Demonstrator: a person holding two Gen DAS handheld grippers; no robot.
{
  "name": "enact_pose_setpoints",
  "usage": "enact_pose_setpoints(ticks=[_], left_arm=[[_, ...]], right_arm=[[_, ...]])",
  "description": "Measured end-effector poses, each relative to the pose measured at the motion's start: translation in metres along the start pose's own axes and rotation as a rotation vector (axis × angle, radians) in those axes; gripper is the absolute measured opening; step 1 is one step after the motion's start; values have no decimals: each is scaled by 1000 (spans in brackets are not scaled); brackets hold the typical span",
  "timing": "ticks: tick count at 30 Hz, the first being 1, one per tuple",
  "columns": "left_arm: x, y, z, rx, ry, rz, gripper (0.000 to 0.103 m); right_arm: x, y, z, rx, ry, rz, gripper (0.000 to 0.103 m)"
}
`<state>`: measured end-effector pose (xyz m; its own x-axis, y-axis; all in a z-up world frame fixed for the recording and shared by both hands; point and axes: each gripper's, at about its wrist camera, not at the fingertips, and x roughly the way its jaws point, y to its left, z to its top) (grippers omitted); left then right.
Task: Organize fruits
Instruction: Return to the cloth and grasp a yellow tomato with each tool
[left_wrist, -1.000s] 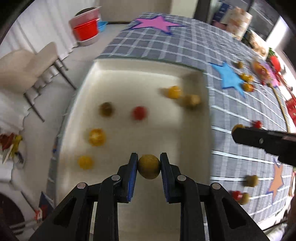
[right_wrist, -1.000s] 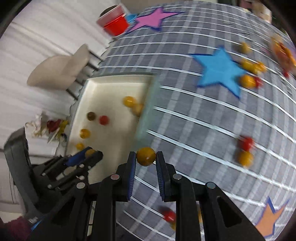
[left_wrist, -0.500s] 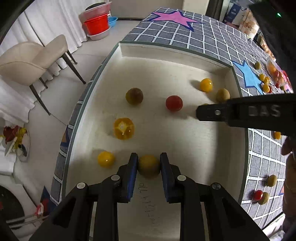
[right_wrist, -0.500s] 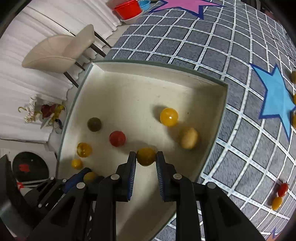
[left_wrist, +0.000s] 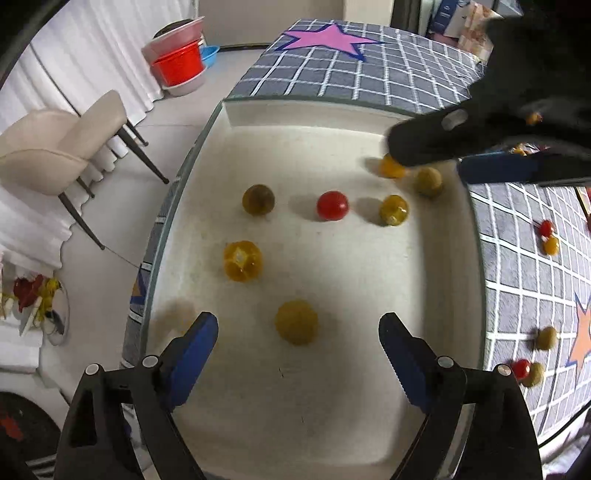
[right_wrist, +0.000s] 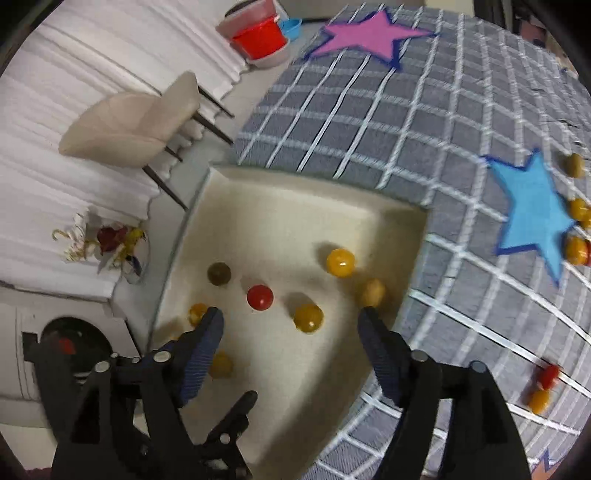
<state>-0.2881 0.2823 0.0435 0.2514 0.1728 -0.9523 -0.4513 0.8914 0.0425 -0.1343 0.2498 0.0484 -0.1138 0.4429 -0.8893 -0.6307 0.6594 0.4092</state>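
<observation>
A cream tray (left_wrist: 332, 413) holds several small fruits, among them a red one (left_wrist: 332, 205) and a brown one (left_wrist: 258, 199). My left gripper (left_wrist: 298, 332) points down into the tray with its jaws opening. A dull yellow fruit (left_wrist: 296, 322) lies loose on the tray floor between them, touching neither pad. My right gripper (right_wrist: 290, 319) is also opening over the tray (right_wrist: 295, 221). A yellow fruit (right_wrist: 308, 317) rests free between its fingers. The right gripper's fingers (left_wrist: 495, 171) cross the left wrist view at the upper right.
The tray sits at the left edge of a grey checked cloth (right_wrist: 406, 129) with coloured stars. More loose fruits lie on the cloth to the right (left_wrist: 546, 236) (right_wrist: 576, 251). A beige chair (left_wrist: 66, 147) and red buckets (left_wrist: 177, 66) stand on the floor beyond.
Both grippers have gone from shut on a yellow fruit to wide open, and both fruits now lie on the tray floor. The right gripper came from over the cloth to over the tray.
</observation>
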Motion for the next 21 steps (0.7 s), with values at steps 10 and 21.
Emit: enact_pose_setpoints(ticks=[10,21], left_arm=[[-46,-54,-8,193,-28,-54,90],[-58,-133,-12,357,7,-140,90]], right_arm=[[-82,-87,-95,183,4,-187,80],[-97,-142,-179,337,82,-260,79]])
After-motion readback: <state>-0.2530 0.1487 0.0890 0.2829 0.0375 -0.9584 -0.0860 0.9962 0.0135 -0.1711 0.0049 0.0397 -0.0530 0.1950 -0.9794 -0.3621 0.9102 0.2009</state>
